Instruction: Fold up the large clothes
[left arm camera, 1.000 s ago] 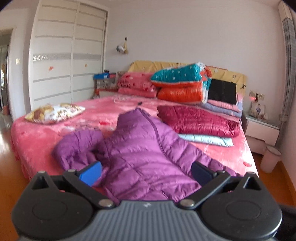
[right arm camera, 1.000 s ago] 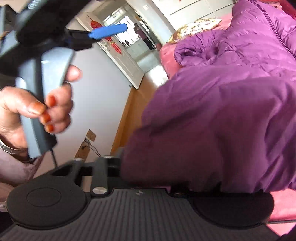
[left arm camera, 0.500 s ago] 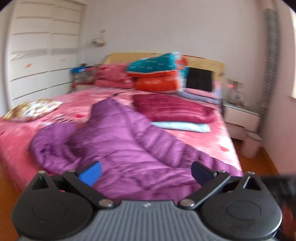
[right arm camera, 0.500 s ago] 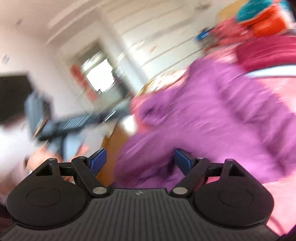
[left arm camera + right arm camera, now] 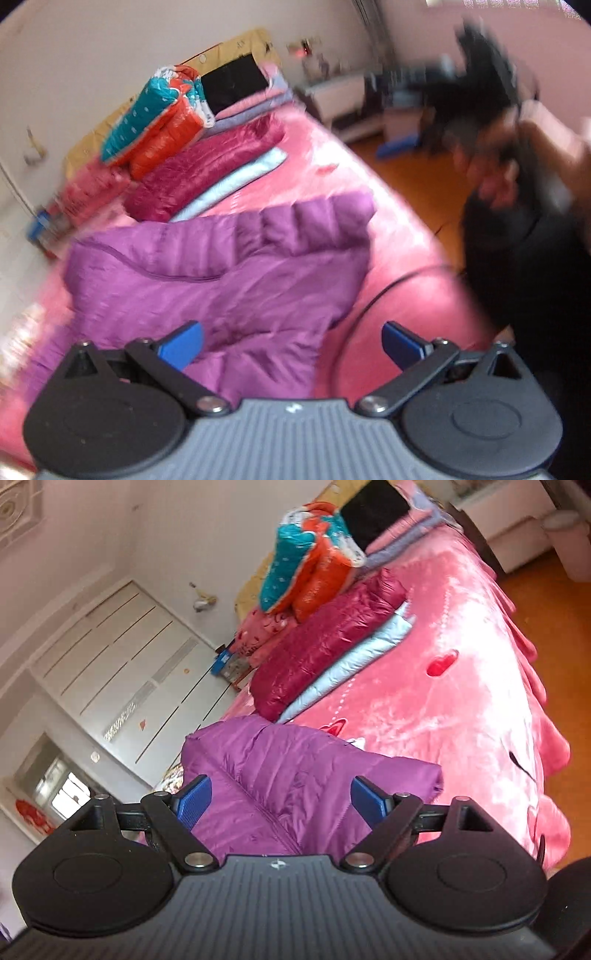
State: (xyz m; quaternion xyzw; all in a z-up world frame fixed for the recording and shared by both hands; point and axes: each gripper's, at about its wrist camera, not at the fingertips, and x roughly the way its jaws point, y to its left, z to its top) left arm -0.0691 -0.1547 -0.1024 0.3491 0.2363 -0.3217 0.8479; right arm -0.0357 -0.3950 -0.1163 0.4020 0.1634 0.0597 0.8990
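— Starting with the left wrist view: where does the purple jacket [image 5: 229, 273] lie, and why there?

— It lies flat on the pink bed [image 5: 388, 229], near the foot edge, most likely because the wide soft surface gives room to spread and fold a large garment. The picture is blurred, so the folds are hard to read, but one quilted part appears laid across the body. The left gripper [image 5: 291, 341] hangs over the near hem with its fingers wide and nothing between them.

— And the pile further up the bed?

— A dark red jacket [image 5: 207, 173] sits on a pale blue garment [image 5: 236, 177], both flat and squared, which suggests finished pieces set aside clear of the working area. A thin black cable [image 5: 365, 306] crosses the bedspread beside the purple hem. At the right a person's hand [image 5: 498, 177] shows only as a smear.

— Now the right wrist view.

— The right gripper [image 5: 284, 803] is rolled to one side, so the room looks tilted. Its jaws are opening to full width; only jacket cloth shows beyond them, and the blue fingers [image 5: 194, 801] press on nothing. The purple jacket [image 5: 295, 775] is just ahead, a squared edge toward the open bedspread. The wardrobe [image 5: 122, 672] stands behind.

— So the step in hand?

— Probably between folds, both grippers free to pick a fresh edge.
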